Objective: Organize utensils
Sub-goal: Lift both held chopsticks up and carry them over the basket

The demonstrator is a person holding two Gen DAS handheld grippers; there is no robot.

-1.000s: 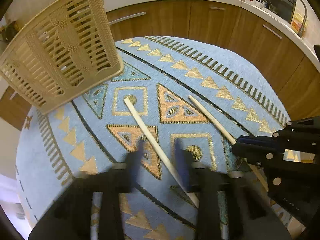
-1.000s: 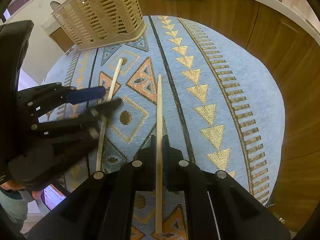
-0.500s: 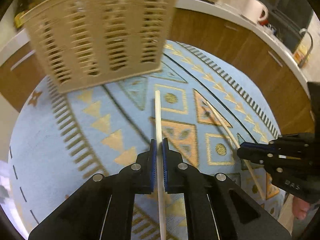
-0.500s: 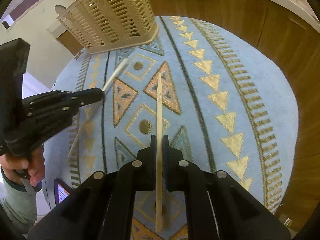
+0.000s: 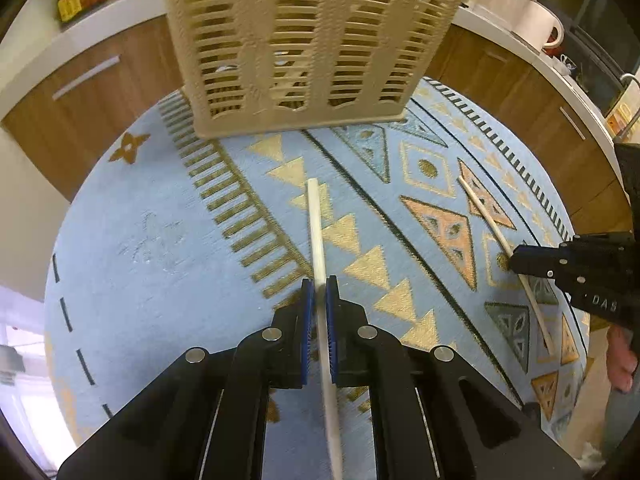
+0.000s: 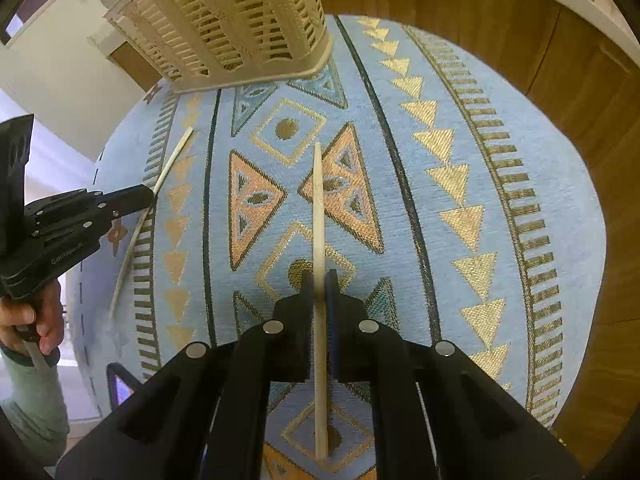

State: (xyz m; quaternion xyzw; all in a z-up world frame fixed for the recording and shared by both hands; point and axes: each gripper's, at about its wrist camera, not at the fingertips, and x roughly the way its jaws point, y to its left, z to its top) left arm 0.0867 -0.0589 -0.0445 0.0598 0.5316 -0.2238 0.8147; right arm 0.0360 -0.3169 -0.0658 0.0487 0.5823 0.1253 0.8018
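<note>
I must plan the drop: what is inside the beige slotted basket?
Through the slots of the basket, only dim shapes show; they cannot be identified. Its walls cover most of the interior.

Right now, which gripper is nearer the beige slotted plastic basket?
Left. The left gripper faces the beige slotted plastic basket squarely, chopstick aimed at it. The right gripper sits farther back and to the side.

The tall basket (image 5: pixel 304 48) stands at the far end of the blue cloth (image 5: pixel 160 240) and blocks the way straight ahead of the left hand-held gripper (image 5: pixel 318 292). The cloth between that gripper and the basket is bare. The right hand-held gripper (image 5: pixel 516 262) sits off to the side, well apart. Brown cupboards (image 6: pixel 580 100) wall in the far edge and the right side.
</note>
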